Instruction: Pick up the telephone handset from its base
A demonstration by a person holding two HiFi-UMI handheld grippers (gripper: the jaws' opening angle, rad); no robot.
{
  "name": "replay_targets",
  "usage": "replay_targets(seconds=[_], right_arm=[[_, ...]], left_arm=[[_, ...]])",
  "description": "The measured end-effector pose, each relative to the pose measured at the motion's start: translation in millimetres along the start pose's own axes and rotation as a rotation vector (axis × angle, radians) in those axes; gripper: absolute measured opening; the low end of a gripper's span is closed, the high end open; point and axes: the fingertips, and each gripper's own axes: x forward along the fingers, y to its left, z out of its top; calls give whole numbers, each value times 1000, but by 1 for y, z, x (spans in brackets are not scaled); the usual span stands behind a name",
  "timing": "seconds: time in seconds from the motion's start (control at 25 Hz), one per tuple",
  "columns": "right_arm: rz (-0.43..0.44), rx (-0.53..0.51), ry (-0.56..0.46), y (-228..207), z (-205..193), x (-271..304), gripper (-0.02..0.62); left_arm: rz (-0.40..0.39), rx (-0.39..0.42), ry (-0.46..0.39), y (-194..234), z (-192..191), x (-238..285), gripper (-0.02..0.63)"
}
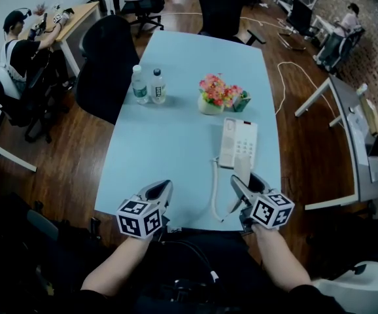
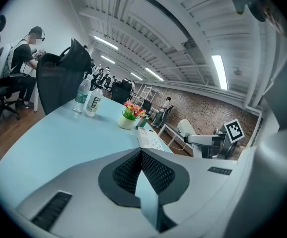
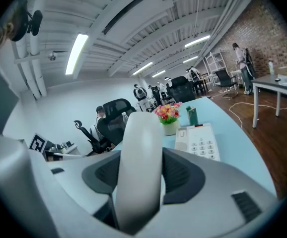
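The white telephone base (image 1: pixel 238 142) lies on the light blue table (image 1: pixel 176 142), right of centre, with its keypad showing (image 3: pixel 203 142). The white handset (image 1: pixel 241 167) is off the base, just in front of it, and my right gripper (image 1: pixel 244 178) is shut on it. In the right gripper view the handset (image 3: pixel 141 167) stands upright between both pads. Its coiled cord (image 1: pixel 213 188) loops down to the table's near edge. My left gripper (image 1: pixel 163 187) hovers at the near edge, left of the cord, jaws shut on nothing (image 2: pixel 141 152).
A flower pot (image 1: pixel 212 97) and a green carton (image 1: pixel 241 101) stand behind the phone. Two water bottles (image 1: pixel 148 85) stand at the table's left edge by a black chair (image 1: pixel 107 57). A person (image 1: pixel 19 51) sits at a desk, far left.
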Motion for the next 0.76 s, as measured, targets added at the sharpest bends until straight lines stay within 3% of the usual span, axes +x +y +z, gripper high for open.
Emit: replay_targets(seconds=[0.76], right_arm=[[-9,11,3,0,-6,6,245]], left_arm=[[6,-1,-3,4,1,-5,-6]])
